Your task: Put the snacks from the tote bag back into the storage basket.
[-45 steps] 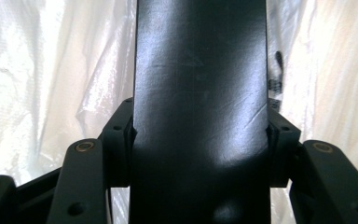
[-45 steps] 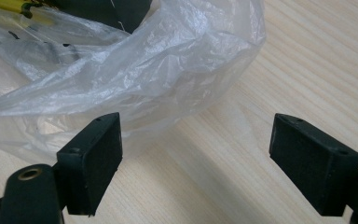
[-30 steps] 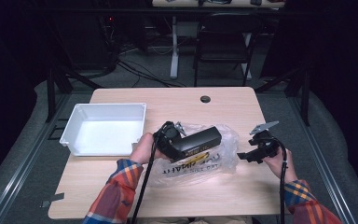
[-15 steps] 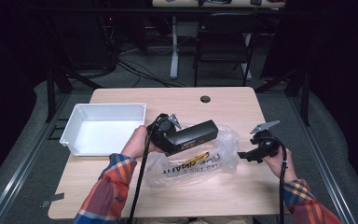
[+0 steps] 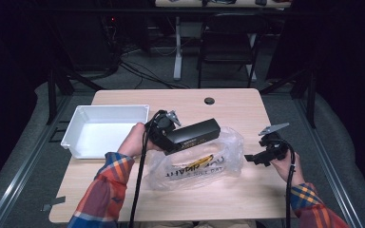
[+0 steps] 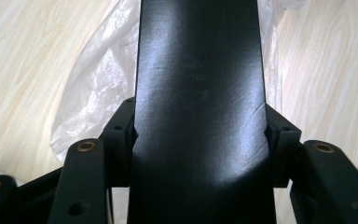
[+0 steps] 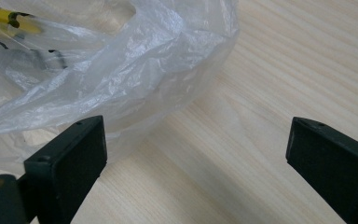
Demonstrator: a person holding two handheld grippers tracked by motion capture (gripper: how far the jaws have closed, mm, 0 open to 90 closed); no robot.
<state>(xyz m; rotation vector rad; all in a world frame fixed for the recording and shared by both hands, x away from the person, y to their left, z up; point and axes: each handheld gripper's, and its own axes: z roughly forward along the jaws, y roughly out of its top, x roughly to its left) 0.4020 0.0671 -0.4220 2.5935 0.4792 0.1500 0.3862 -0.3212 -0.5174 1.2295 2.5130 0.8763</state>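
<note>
My left gripper [image 5: 167, 137] is shut on one end of a long black box [image 5: 196, 134] and holds it in the air above a crumpled clear plastic bag [image 5: 204, 166]. In the left gripper view the pads [image 6: 121, 140] press both sides of the box [image 6: 200, 93], with the bag [image 6: 93, 88] beneath. My right gripper [image 5: 253, 158] hovers open by the bag's right end. Its jaws have just been opening, and nothing is between them [image 7: 196, 149]. The bag [image 7: 121, 60] lies beside its left jaw, with something yellow [image 7: 4, 17] inside.
A white tray [image 5: 76, 130] stands at the table's left, close to my left hand. A small black round thing [image 5: 209, 100] sits near the far edge. Bare wood [image 5: 237, 199] shows in front of the bag and on the right.
My left hand has lifted the black box higher above the bag and a little toward the tray. The right hand has stayed where it was.
</note>
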